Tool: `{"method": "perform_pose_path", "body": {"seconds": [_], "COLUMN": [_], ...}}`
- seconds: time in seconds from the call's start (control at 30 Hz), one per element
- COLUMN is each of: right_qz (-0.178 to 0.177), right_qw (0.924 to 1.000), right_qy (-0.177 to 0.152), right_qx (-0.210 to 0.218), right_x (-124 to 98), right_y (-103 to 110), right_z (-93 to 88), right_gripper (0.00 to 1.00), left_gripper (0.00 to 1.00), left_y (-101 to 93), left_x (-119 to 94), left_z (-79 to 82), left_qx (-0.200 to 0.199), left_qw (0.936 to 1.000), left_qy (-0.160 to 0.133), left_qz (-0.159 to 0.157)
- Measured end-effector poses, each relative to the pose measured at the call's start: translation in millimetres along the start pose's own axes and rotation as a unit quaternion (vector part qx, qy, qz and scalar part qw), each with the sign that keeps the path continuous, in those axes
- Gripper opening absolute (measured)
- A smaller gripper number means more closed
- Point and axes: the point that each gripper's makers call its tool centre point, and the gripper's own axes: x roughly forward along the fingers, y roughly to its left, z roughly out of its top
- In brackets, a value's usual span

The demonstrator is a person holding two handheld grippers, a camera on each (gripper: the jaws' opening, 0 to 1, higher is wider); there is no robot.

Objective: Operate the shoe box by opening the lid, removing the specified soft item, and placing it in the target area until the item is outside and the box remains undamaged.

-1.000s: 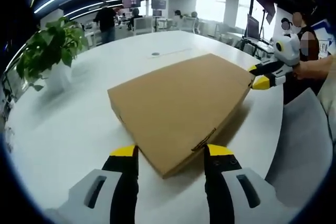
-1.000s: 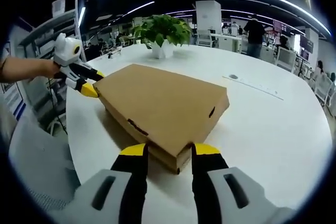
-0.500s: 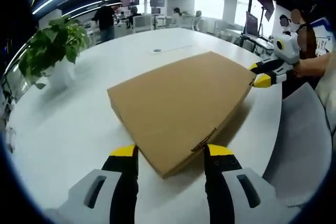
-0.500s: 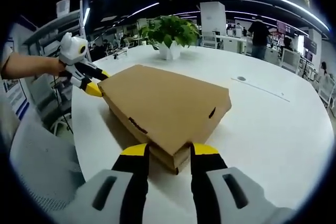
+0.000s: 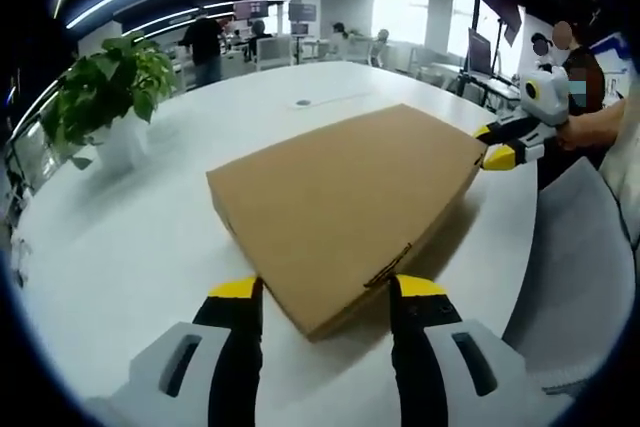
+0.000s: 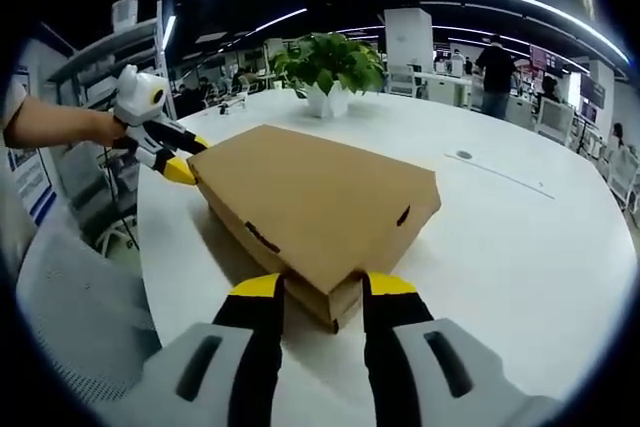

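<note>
In the left gripper view, the left gripper (image 5: 325, 292) has its yellow-tipped black jaws spread wide, one on each side of the nearest corner of the flat brown cardboard shoe box (image 5: 345, 197), which lies on the round white table (image 5: 120, 247); whether the tips press the cardboard I cannot tell. The right gripper view shows the same at the opposite corner: the right gripper (image 6: 322, 287) stands wide, its jaws flanking the corner, where the lid edge looks slightly raised above the base. Just beyond the fingers the lid is down over the whole box, so the opening has barely begun, if at all. The soft item is not in sight, presumably inside, and lifting it out and setting it in the target area remains to do. Well beyond the box, a green leafy plant in a white pot (image 6: 326, 72) stands on the table.
</note>
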Motion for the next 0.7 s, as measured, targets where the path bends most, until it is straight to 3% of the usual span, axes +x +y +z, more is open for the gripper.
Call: {"method": "perform_pose_path", "body": {"seconds": [0.2, 0.27, 0.4, 0.7], "right_qz": [-0.002, 0.0, 0.002, 0.007], "right_qw": [1.0, 1.0, 0.9999, 0.9998], "right_qy": [-0.007, -0.009, -0.01, -0.02], "right_qx": [0.003, 0.0, -0.002, 0.0], "right_x": [0, -1, -2, -6], "right_y": [1, 2, 3, 6], "right_z": [0.7, 1.1, 2.3, 9.6], "right_gripper": [0.3, 0.31, 0.33, 0.35], "left_gripper": [0.52, 0.58, 0.62, 0.65], "left_y": [-0.8, -6.7, -8.8, -10.5], "left_x": [0, 0, 1, -4], "left_z": [1.1, 4.7, 2.7, 9.9], "left_qx": [-0.003, -0.037, -0.015, -0.033], "left_qw": [1.0, 0.9992, 0.9998, 0.9993], "left_qy": [-0.001, -0.01, -0.003, -0.01], "left_qz": [0.001, -0.013, -0.012, -0.018]}}
